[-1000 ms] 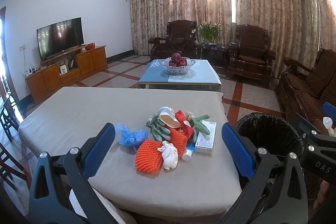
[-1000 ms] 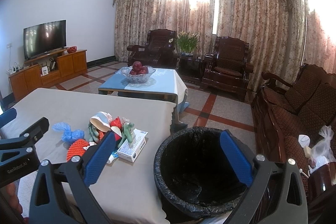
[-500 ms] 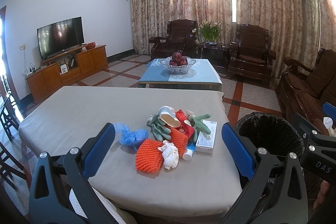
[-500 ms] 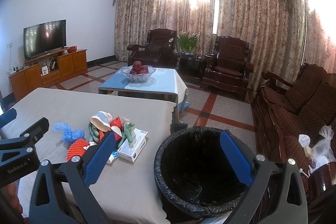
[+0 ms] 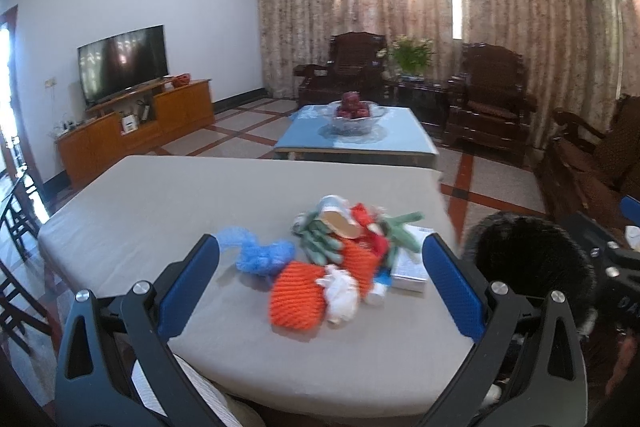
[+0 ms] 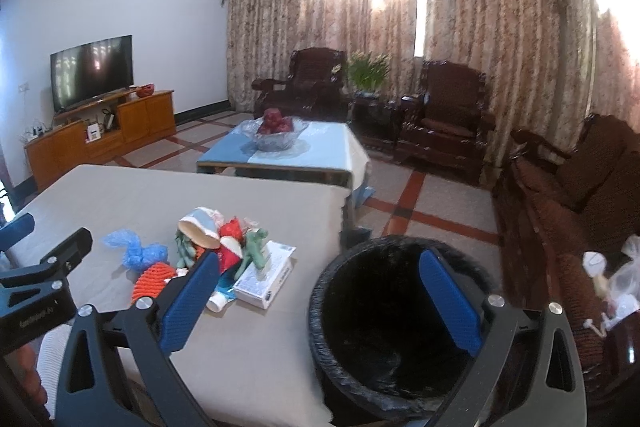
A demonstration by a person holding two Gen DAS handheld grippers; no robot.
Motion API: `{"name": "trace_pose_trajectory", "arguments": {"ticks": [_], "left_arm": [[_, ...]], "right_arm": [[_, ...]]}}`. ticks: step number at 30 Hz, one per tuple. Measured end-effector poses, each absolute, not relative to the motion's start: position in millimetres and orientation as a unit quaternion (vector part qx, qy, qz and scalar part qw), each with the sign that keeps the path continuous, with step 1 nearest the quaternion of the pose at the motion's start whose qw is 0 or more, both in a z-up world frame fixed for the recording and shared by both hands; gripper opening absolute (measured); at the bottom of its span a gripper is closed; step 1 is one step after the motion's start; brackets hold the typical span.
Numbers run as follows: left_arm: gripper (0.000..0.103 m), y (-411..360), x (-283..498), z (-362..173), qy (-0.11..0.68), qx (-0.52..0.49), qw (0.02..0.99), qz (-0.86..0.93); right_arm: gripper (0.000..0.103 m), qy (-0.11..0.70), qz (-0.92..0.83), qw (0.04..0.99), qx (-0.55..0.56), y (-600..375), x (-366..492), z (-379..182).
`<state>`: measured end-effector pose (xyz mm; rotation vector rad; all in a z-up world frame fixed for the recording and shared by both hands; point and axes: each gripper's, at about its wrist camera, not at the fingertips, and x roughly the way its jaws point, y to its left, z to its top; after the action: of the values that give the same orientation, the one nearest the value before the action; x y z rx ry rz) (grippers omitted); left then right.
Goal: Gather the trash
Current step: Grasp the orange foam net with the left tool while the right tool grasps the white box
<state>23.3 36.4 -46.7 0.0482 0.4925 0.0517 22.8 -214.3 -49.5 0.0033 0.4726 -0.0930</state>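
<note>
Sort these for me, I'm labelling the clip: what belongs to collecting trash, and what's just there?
Job: orange net, blue bag, paper cup, green glove, carton, bin.
Bystanders: fruit bowl, TV, armchair.

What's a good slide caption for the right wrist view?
Open right hand-held gripper poised over the black-lined trash bin, trash pile waiting on the table.

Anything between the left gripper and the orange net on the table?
Nothing visible. The left gripper is open and empty, and bare tablecloth lies between its fingers and the orange net, the nearest piece of the pile. The bin beside the table is open.
</note>
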Motion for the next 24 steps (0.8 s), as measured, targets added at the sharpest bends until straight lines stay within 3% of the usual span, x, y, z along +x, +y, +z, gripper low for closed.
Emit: {"name": "trace_pose_trajectory", "arguments": {"ticks": [6,12,19,24], "left_arm": [[0.098,75.2,53.2,-85.8,0.261,0.013,0.963,0.07],[0.098,99.3,85.8,-129.2,0.296,0.02,0.952,0.079],[0.098,96.1,111.9,-161.9,0.321,0.033,0.944,0.071],[0.091,95.8,124.2,-182.7,0.347,0.031,0.935,0.065]], "right_arm": [[0.097,0.249,-0.007,0.968,0.015,-201.8,60.8,-82.1],[0.076,0.272,0.032,0.962,-0.003,-176.6,102.0,-121.6],[0.074,0.326,0.015,0.945,-0.016,-162.6,150.4,-169.9],[0.074,0.351,0.009,0.936,-0.029,-155.7,175.9,-197.6]]}}
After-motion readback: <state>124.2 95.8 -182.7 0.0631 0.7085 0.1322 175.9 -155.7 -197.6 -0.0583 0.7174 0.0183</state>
